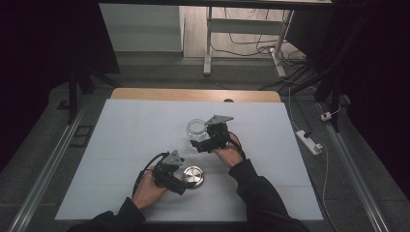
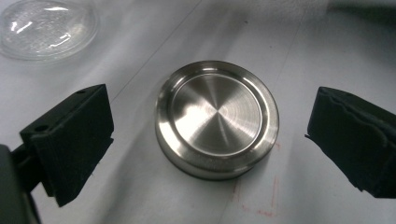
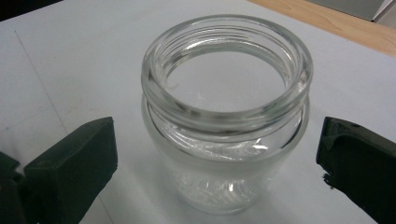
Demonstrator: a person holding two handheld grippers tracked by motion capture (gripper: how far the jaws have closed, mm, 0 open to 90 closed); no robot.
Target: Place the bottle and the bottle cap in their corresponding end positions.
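A round steel lid (image 1: 194, 176) (image 2: 217, 124) lies flat on the white table cover. My left gripper (image 1: 183, 183) (image 2: 210, 144) is open, its jaws on either side of the lid without touching it. An empty clear glass jar (image 1: 197, 130) (image 3: 227, 112) stands upright with no lid, farther back near the middle. My right gripper (image 1: 203, 143) (image 3: 219, 168) is open too, its jaws flanking the jar with a gap on each side. In the left gripper view the base of the jar (image 2: 46, 28) appears at the top left.
The white cover (image 1: 125, 145) lies over a wooden table whose far edge (image 1: 193, 94) shows. A power strip (image 1: 309, 141) and cables lie on the floor to the right, and a desk frame (image 1: 209, 43) stands beyond the table.
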